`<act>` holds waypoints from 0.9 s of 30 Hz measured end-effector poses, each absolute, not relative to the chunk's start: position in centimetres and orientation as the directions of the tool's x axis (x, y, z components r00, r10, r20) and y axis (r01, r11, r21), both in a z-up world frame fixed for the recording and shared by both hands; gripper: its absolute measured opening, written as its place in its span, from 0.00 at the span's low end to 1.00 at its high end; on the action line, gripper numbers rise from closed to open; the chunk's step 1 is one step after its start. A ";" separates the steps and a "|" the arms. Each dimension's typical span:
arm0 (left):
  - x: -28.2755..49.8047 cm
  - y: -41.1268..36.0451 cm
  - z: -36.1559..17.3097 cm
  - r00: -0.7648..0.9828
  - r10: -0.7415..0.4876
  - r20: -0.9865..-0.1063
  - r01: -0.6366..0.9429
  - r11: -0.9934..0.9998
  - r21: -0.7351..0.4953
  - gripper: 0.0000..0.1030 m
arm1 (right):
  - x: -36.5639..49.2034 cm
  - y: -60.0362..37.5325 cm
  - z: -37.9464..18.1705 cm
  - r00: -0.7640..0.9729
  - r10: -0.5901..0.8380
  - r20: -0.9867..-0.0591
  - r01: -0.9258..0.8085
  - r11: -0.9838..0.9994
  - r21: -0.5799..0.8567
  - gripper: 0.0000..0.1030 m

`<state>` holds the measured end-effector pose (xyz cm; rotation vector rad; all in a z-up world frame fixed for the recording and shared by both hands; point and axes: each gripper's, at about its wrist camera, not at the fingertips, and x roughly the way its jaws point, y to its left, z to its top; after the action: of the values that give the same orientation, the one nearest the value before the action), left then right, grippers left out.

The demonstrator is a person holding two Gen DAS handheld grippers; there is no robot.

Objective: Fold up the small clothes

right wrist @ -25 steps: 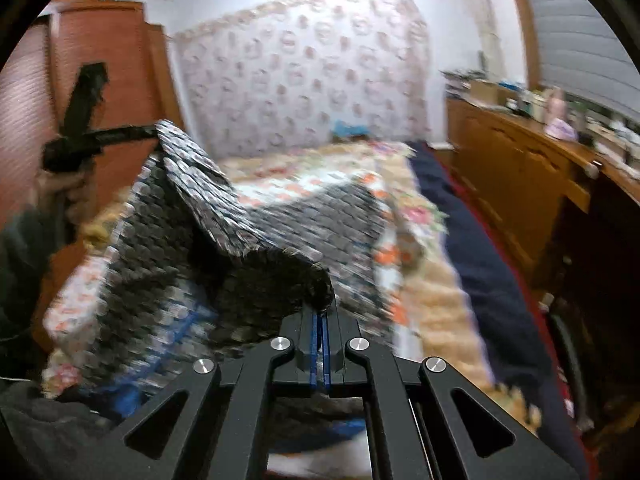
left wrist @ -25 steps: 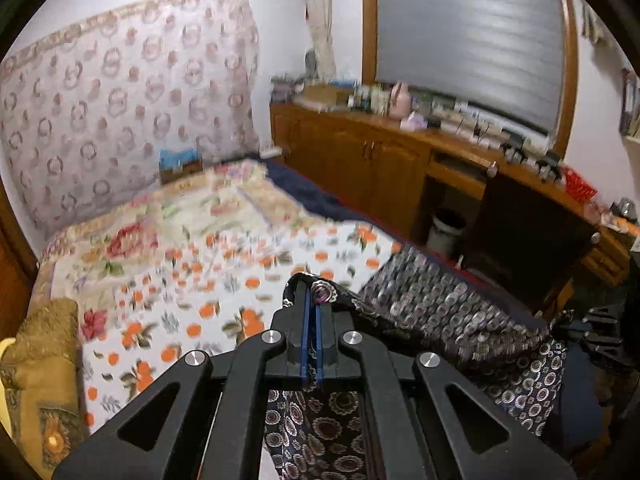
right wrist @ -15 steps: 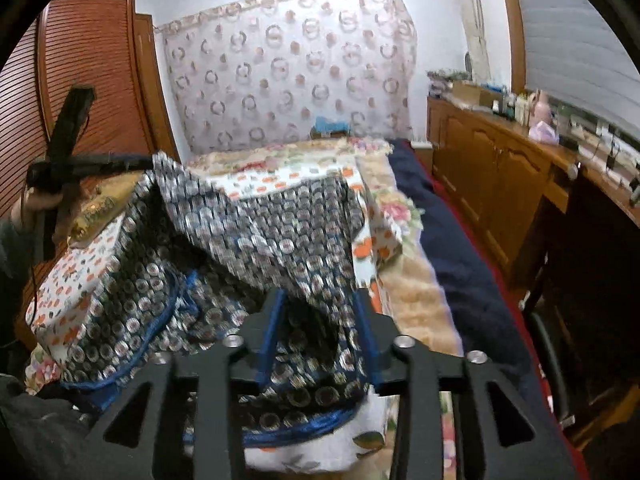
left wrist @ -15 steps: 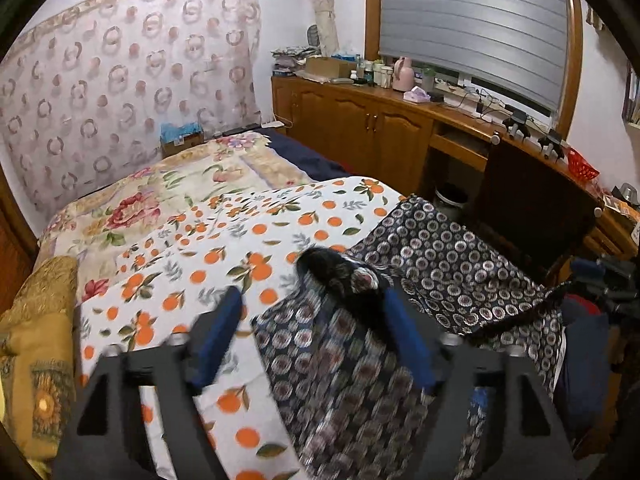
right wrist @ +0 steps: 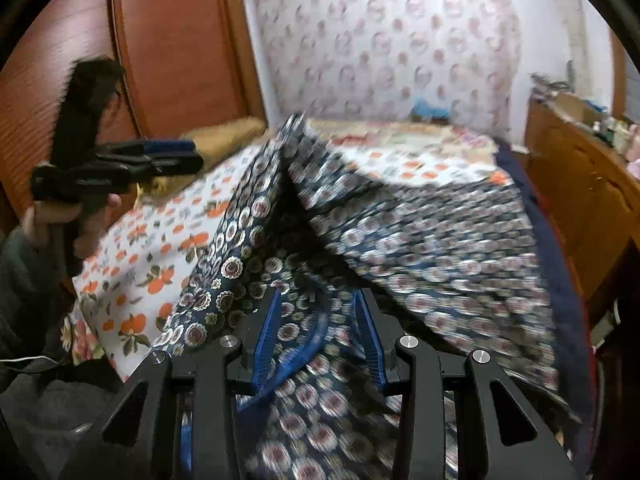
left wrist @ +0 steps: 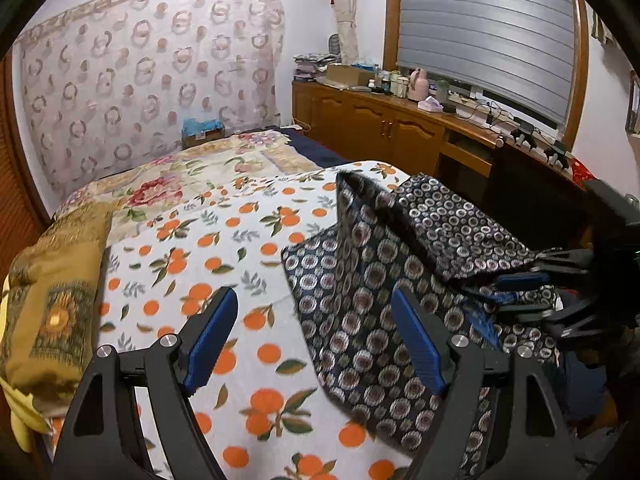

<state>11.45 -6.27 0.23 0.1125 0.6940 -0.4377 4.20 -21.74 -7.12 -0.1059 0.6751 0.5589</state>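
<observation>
A bed (left wrist: 132, 216) covered with an orange-printed sheet (left wrist: 248, 320) is seen to fill most of both views, with a wooden cabinet (left wrist: 384, 128) along the far wall. The garment (left wrist: 400, 264), dark blue with a ring pattern, is found on the near right part of the sheet, one corner standing up in a loose peak and the remainder spread flat or hanging toward the bed edge. The left gripper (left wrist: 316, 332) is observed over the sheet with its jaws wide apart and nothing between them; the cloth lies only under its right finger. The right gripper (right wrist: 316, 332) is observed low over the cloth with its jaws part open; fabric and a blue hem lie between the pads, which are not seen to press on it. Both sets of jaws have just been opening, so the garment is judged released for laying out. It is advised that the raised peak be flattened and the hems squared before any fold is made, and that corners, not mid-cloth, be gripped.
</observation>
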 end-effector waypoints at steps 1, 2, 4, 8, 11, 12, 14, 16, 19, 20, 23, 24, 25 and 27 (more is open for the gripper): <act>11.3 -6.0 0.0 0.682 -0.352 -0.641 0.422 0.905 -0.049 0.78 | 4.8 -21.2 -7.7 0.633 0.442 -0.635 -0.523 0.850 0.071 0.39; 11.2 -5.8 -0.1 0.682 -0.353 -0.641 0.419 0.907 -0.054 0.78 | 5.5 -20.6 -8.3 0.626 0.427 -0.653 -0.520 0.852 0.059 0.39; 11.2 -5.4 -0.5 0.680 -0.355 -0.642 0.411 0.909 -0.069 0.78 | 7.2 -19.4 -9.3 0.611 0.418 -0.672 -0.523 0.851 0.055 0.39; 11.2 -5.0 -1.1 0.674 -0.363 -0.643 0.399 0.912 -0.096 0.78 | 8.5 -19.0 -9.9 0.610 0.415 -0.675 -0.520 0.853 0.055 0.03; 11.4 -5.0 -1.4 0.671 -0.366 -0.645 0.399 0.911 -0.103 0.78 | 6.4 -20.7 -7.9 0.663 0.454 -0.595 -0.524 0.849 0.064 0.02; 11.4 -5.1 -1.4 0.670 -0.366 -0.646 0.400 0.911 -0.102 0.78 | 5.7 -21.5 -7.1 0.691 0.456 -0.561 -0.513 0.856 0.064 0.01; 11.5 -5.5 -1.5 0.668 -0.368 -0.647 0.403 0.909 -0.100 0.78 | 4.3 -23.4 -5.4 0.742 0.443 -0.502 -0.477 0.876 0.069 0.01; 11.5 -5.7 -1.5 0.666 -0.369 -0.649 0.405 0.909 -0.101 0.78 | 2.8 -25.4 -4.1 0.774 0.424 -0.470 -0.448 0.892 0.067 0.01; 11.6 -6.3 -1.7 0.659 -0.375 -0.652 0.413 0.905 -0.102 0.78 | 1.0 -28.4 -3.4 0.805 0.361 -0.471 -0.393 0.919 0.033 0.01; 11.6 -6.6 -1.7 0.657 -0.375 -0.653 0.417 0.904 -0.100 0.78 | 0.5 -29.2 -3.5 0.814 0.331 -0.478 -0.369 0.929 0.017 0.01; 11.8 -7.4 -1.8 0.651 -0.381 -0.657 0.428 0.899 -0.097 0.78 | -0.5 -32.4 -3.8 0.834 0.239 -0.497 -0.274 0.962 0.003 0.01; 11.9 -7.6 -1.8 0.649 -0.382 -0.658 0.431 0.897 -0.096 0.78 | -0.5 -33.5 -4.1 0.837 0.207 -0.507 -0.236 0.972 0.007 0.01; 12.1 -8.0 -1.8 0.648 -0.384 -0.658 0.434 0.896 -0.095 0.78 | -0.4 -34.3 -4.3 0.837 0.186 -0.515 -0.210 0.978 0.012 0.01; 12.2 -8.4 -1.8 0.646 -0.384 -0.660 0.438 0.894 -0.092 0.78 | -0.1 -35.5 -5.1 0.828 0.151 -0.540 -0.170 0.985 0.015 0.01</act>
<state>12.22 -8.39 -1.83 0.0780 0.7319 -0.4679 -0.15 -35.49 -5.07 -0.0341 0.5703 0.1707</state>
